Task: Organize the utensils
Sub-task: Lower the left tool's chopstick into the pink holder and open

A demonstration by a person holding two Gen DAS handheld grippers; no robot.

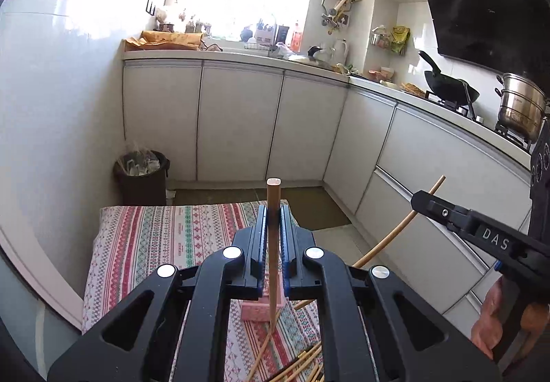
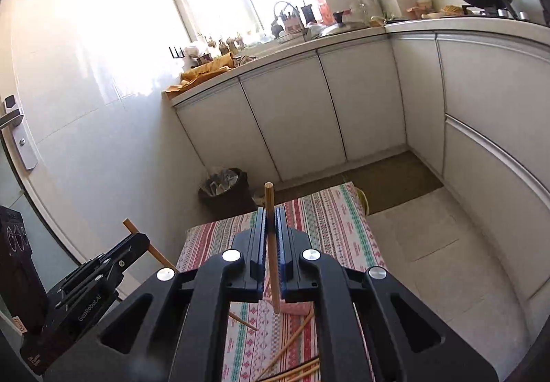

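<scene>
Two views show this moment, one from each wrist. From the left wrist, the left tongs (image 1: 274, 210) are pressed together on a single wooden chopstick (image 1: 273, 244), which stands nearly upright between the pads, its blunt end poking above the tips and its thin end reaching down toward the striped cloth (image 1: 154, 244) that covers the counter. A pink block (image 1: 257, 311) lies on the cloth just behind the chopstick's lower end, and loose chopsticks (image 1: 302, 368) lie in a heap at the bottom edge. At the right, the right tongs (image 1: 417, 201) pinch a second chopstick (image 1: 395, 231), slanted, with its top end sticking out past the tips. A hand (image 1: 491, 320) shows at the lower right. Behind stand white cabinets (image 1: 237, 121), a dark bin (image 1: 142, 176), a wok (image 1: 450, 90) and a steel pot (image 1: 520, 107).

From the right wrist, the right tongs (image 2: 271, 213) are closed on their chopstick (image 2: 271, 251), which is almost upright and lifted clear of the cloth (image 2: 337, 220). The pink block (image 2: 297, 308) is partly hidden behind the tongs, and other chopsticks (image 2: 292, 344) lie scattered on the cloth below. At the left, the left tongs (image 2: 137, 239) grip their own chopstick (image 2: 151, 248), tilted. The bin (image 2: 225, 188) stands by the cabinets (image 2: 295, 114).
</scene>
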